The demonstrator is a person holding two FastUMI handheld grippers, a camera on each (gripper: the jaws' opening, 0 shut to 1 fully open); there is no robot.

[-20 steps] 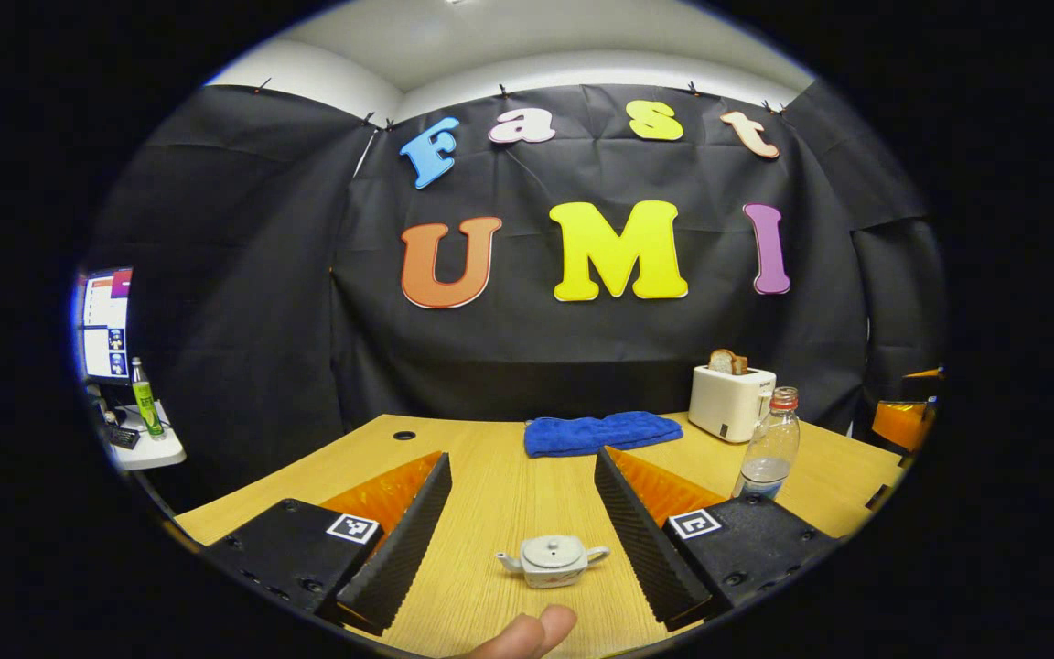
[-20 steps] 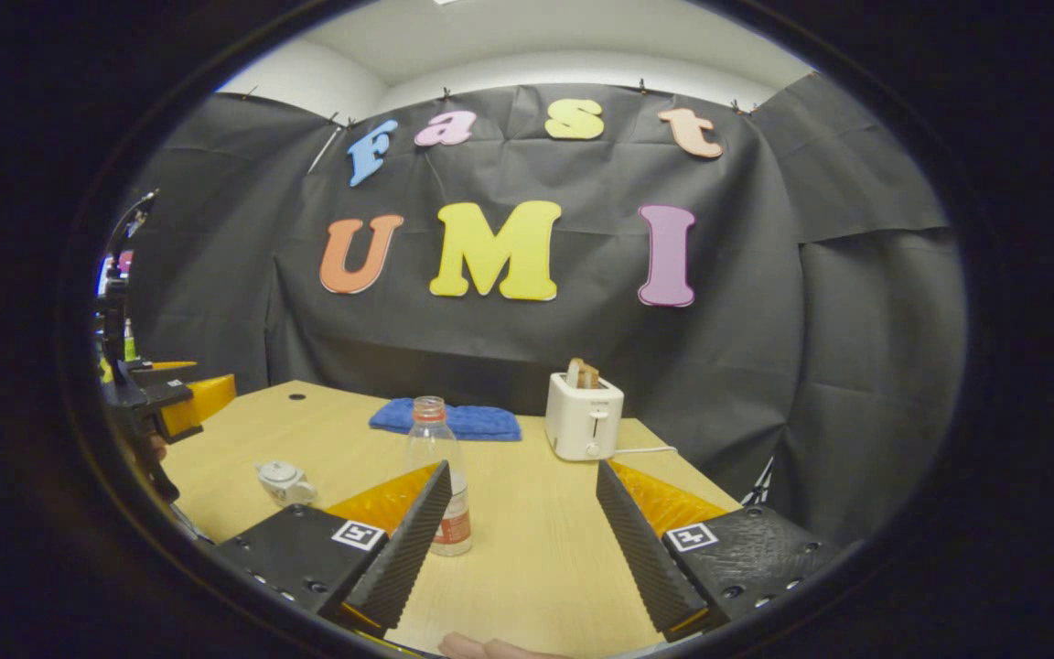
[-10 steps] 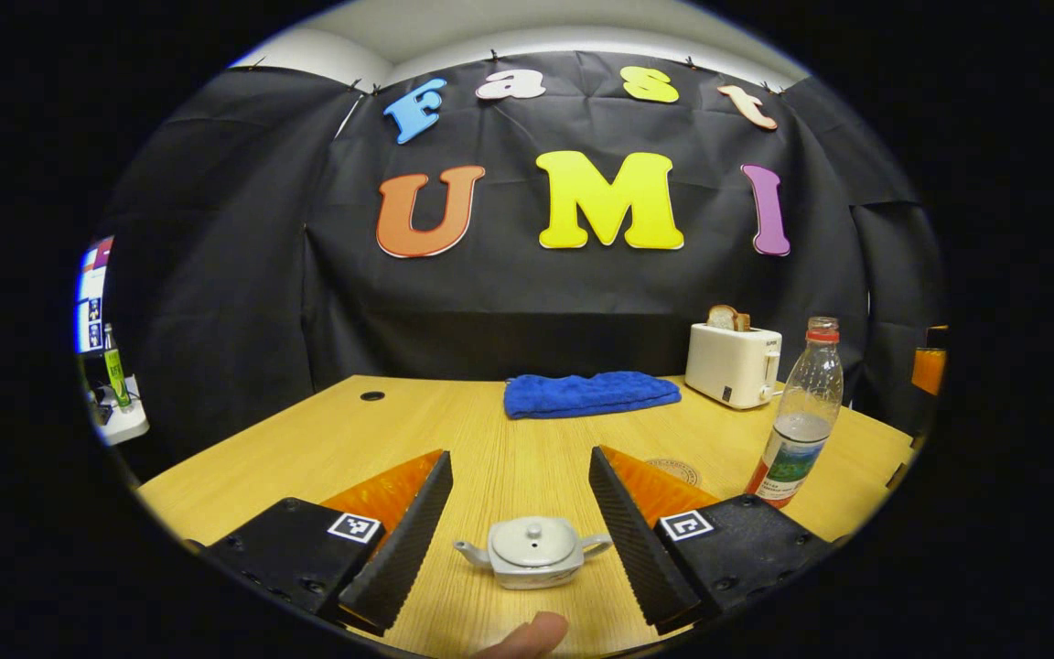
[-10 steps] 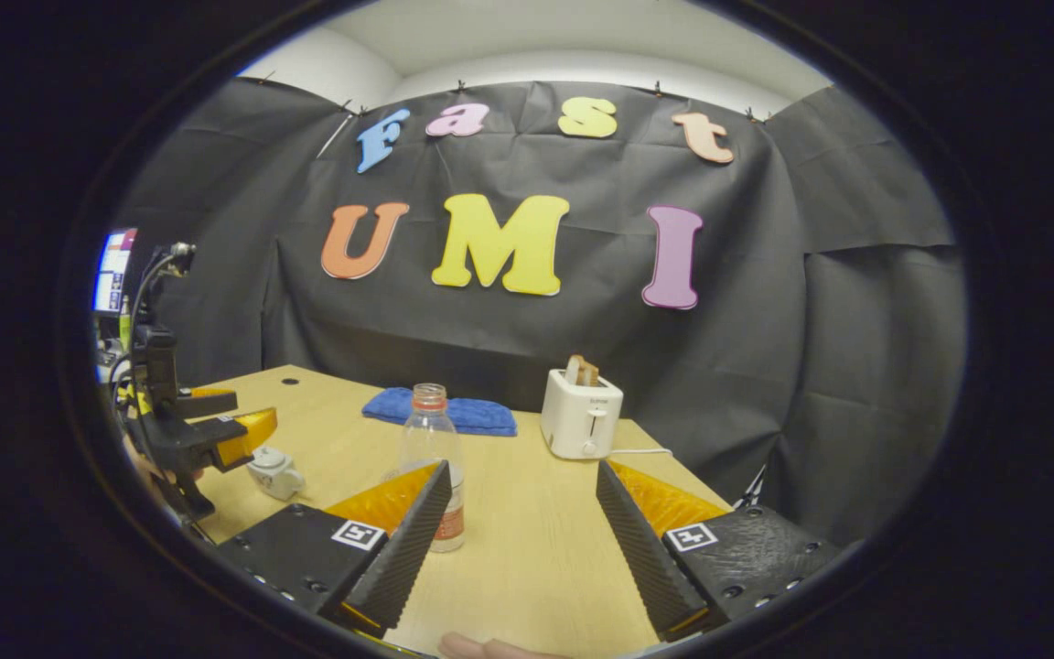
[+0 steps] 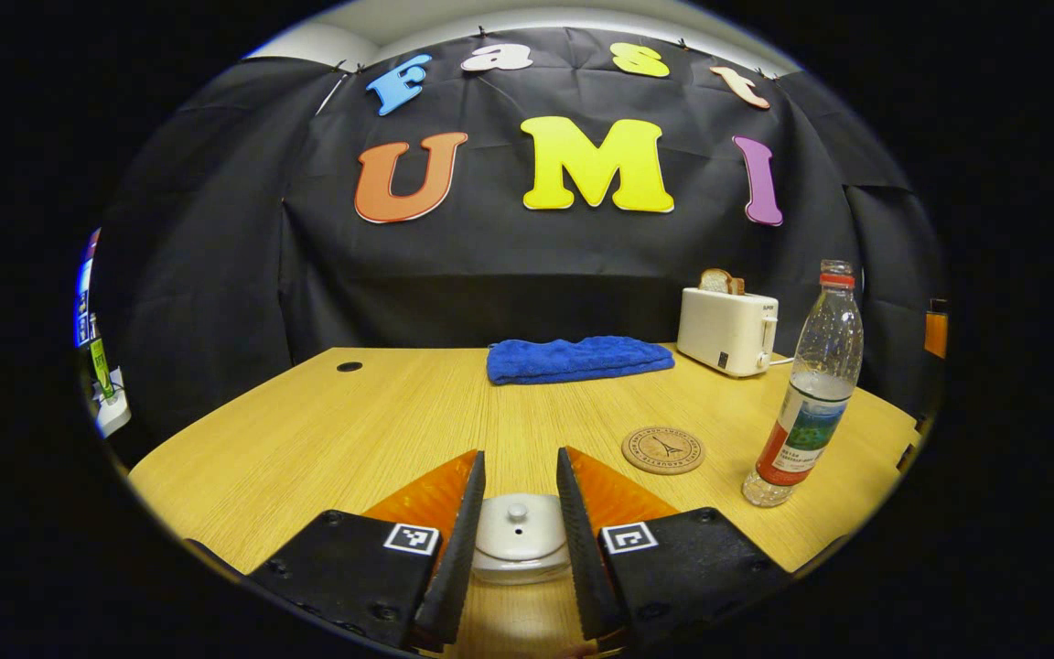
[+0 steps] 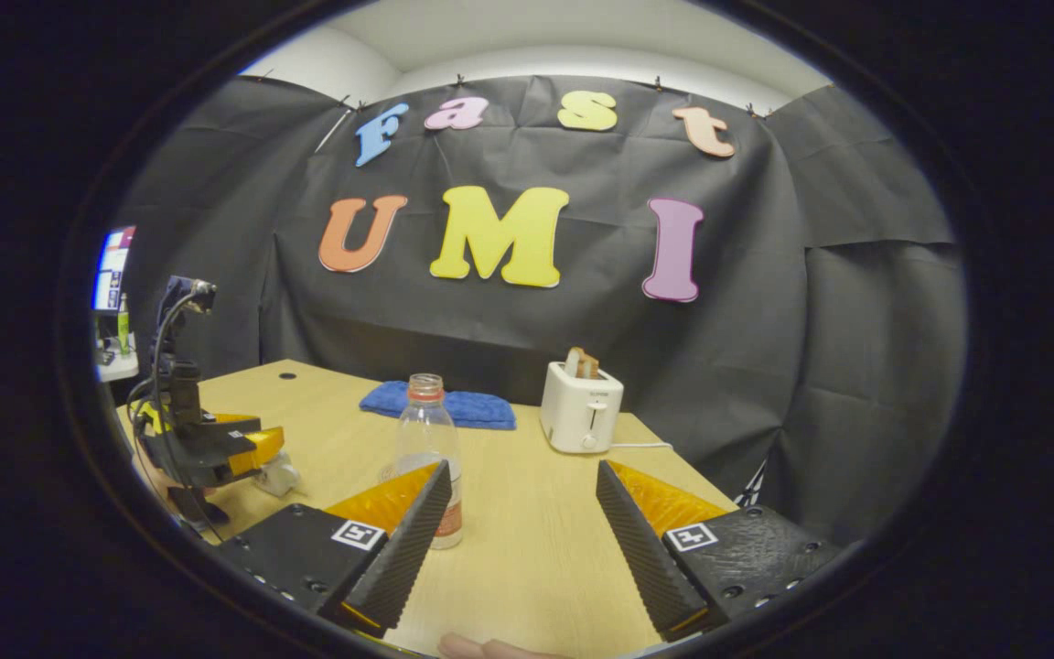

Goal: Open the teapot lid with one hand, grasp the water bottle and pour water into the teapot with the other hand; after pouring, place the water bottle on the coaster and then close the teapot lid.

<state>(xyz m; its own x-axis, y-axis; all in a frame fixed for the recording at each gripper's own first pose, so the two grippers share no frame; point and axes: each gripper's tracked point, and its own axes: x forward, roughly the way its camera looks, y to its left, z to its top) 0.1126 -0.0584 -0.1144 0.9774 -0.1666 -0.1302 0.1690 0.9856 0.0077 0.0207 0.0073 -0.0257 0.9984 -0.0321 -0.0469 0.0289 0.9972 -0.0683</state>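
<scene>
Both views face the wall low over the table [image 5: 307,439]; left nearer.

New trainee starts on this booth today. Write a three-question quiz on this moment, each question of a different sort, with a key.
1. True or false: the water bottle stands on the coaster.
2. Multiple choice: the left gripper has its jaws around which thing? A) the blue towel B) the teapot lid C) the toaster
3. Fill in: the right gripper hangs with its jaws ____, the bottle beyond its left finger.

Key
1. False: the bottle stands upright on the table, beside the coaster and apart from it.
2. B; whether both jaws press on it cannot be told.
3. open
</scene>
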